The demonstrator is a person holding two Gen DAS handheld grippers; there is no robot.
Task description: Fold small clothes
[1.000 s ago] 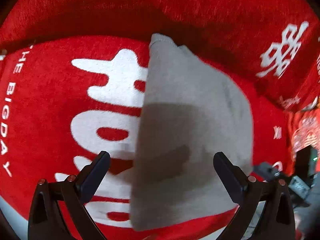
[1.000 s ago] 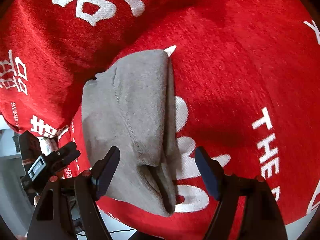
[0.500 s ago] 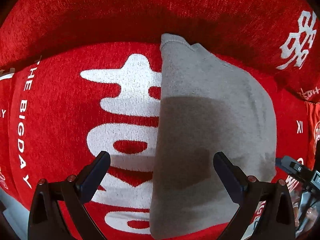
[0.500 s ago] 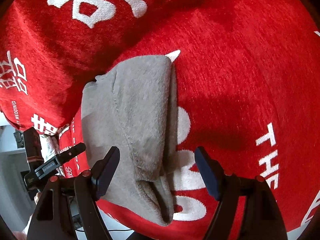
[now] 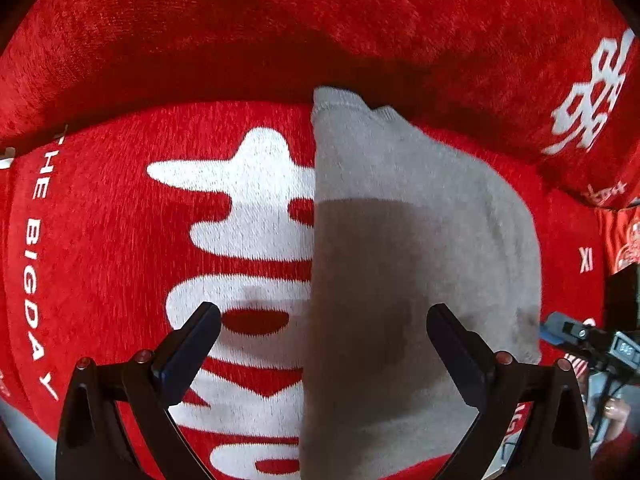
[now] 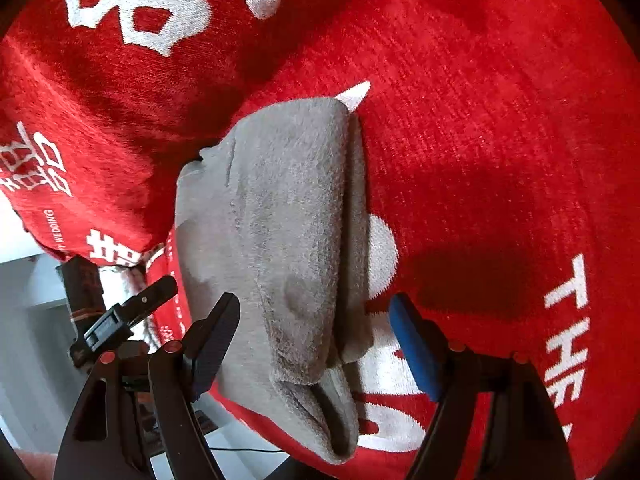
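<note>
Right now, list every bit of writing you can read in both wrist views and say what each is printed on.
"THE BIGDAY": white letters on the red blanket, left wrist view.
"XI": white, same blanket, right of the grey folded garment.
"WEDDING": small white print on the blanket's hanging edge, right wrist view; the letters before it are unreadable.
"THE": white, right wrist view, cut off below.
Large white Chinese characters: decorative, partly covered.

Looks like home, living room likely. My tongs work over sofa seat draped in plush red cover (image 5: 120,240) woven with big white double-happiness character (image 5: 256,216) and "THE BIG DAY" lettering (image 5: 34,256): wedding decor. Matching red cushion (image 6: 132,52) rises at far side, small "WEDDING" print on its left edge. Left of seat, pale floor (image 6: 36,352) and white wall, thin black cable on floor near seat edge.
</note>
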